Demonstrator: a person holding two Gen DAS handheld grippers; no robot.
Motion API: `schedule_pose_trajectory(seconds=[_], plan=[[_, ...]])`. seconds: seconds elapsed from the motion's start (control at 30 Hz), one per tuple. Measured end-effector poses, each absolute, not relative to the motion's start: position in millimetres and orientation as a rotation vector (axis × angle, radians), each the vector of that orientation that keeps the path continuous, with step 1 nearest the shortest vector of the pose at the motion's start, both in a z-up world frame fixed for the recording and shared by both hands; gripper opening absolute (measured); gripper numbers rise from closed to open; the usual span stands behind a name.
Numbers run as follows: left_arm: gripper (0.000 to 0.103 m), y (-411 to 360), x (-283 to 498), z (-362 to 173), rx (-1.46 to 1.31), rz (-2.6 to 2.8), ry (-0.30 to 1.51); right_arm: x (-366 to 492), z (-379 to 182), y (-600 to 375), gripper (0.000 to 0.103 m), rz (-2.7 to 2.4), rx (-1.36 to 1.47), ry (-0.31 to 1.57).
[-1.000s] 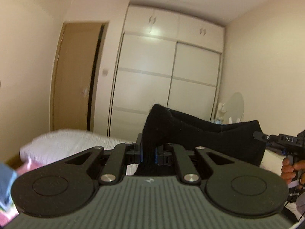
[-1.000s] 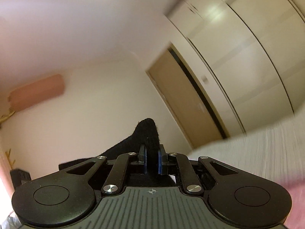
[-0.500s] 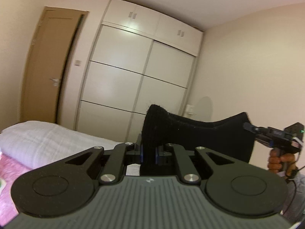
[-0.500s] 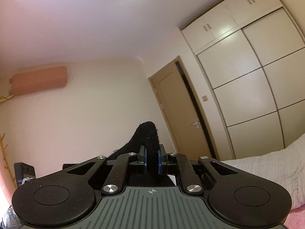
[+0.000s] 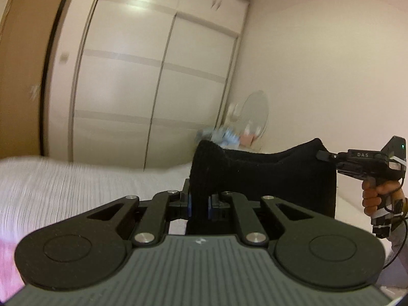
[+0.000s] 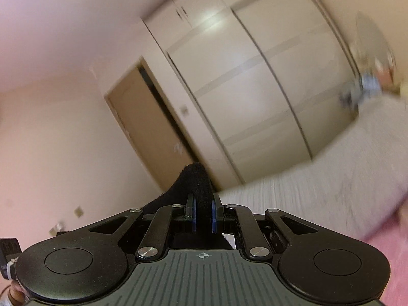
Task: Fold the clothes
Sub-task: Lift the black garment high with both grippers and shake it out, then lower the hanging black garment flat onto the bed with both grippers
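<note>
Black knit garment [image 5: 265, 176]: held up in the air between the two grippers, above the bed; top edge sags in a shallow curve between the two held corners; lower part hangs down behind the left gripper's body. In the right wrist view the same cloth [image 6: 196, 181] rises as a rounded peak at 12 o'clock of the tongs.

Left gripper [image 5: 199, 205]: tongs clamped on one upper corner of the garment, blue pads pressed against the cloth on both sides.

Right gripper [image 6: 203, 213]: tongs clamped on the other upper corner, cloth pinched between the blue pads. Seen from the left wrist view at 3 o'clock [image 5: 323, 156], tip at the garment's far corner, handle gripped by a hand [image 5: 380, 196].

Bed [image 5: 76, 183]: white textured cover, under and beyond the garment, from 9 o'clock across to centre; blurred. Pink fabric [image 5: 10, 262] at 8 o'clock of the left view.

Wardrobe [image 5: 153, 76]: cream sliding doors, upper cupboards above, at 12 o'clock behind the bed.

Door [image 5: 23, 71]: brown wood, at 10 o'clock, left of the wardrobe.

Round mirror [image 5: 255, 117]: at 1 o'clock, beside the wardrobe's right edge; small blurred items below it, not identifiable.
</note>
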State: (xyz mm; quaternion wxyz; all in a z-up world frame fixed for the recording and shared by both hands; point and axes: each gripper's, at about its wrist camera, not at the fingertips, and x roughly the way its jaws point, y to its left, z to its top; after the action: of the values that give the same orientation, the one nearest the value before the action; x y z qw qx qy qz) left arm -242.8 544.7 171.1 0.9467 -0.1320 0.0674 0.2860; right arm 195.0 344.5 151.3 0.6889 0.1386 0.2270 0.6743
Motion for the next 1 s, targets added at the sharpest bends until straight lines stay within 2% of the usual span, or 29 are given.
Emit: schedule_pose_trajectory(seconds=[0.2, 0.3, 0.4, 0.53, 0.6, 0.7, 0.73, 0.8, 0.9, 1.0], plan=[[0.008, 526.9, -260.7, 197.9, -0.116, 0.528, 0.041, 174.5, 190.3, 316.1, 0.009, 1.557, 0.351, 0.282], [0.008, 503.2, -281.7, 172.7, -0.082, 0.504, 0.046, 161.1, 172.0, 297.3, 0.009, 1.588, 0.354, 0.250], [0.009, 467.2, -305.9, 110.1, -0.052, 0.496, 0.146, 149.2, 131.9, 278.6, 0.010, 1.632, 0.309, 0.294], [0.011, 419.7, -336.5, -29.0, -0.170, 0.470, 0.512, 113.6, 19.0, 215.2, 0.015, 1.644, 0.036, 0.552], [0.011, 398.4, -355.1, -101.7, -0.319, 0.451, 0.706, 89.8, -53.9, 197.2, 0.020, 1.560, -0.217, 0.849], [0.006, 368.4, -388.6, -182.5, -0.587, 0.448, 0.885, 55.1, -145.3, 167.7, 0.020, 1.308, -0.598, 1.107], [0.006, 359.8, -398.7, -199.9, -0.661, 0.463, 0.908, 45.4, -168.6, 157.0, 0.020, 1.231, -0.679, 1.171], [0.006, 346.3, -409.8, -212.0, -0.738, 0.510, 0.885, 39.3, -183.4, 140.4, 0.020, 1.152, -0.638, 1.223], [0.009, 336.4, -415.0, -213.8, -0.793, 0.586, 0.819, 50.9, -170.3, 144.9, 0.027, 1.089, -0.450, 1.249], [0.027, 346.0, -406.8, -211.5, -0.849, 0.667, 0.783, 67.2, -165.8, 161.1, 0.040, 1.028, -0.336, 1.241]])
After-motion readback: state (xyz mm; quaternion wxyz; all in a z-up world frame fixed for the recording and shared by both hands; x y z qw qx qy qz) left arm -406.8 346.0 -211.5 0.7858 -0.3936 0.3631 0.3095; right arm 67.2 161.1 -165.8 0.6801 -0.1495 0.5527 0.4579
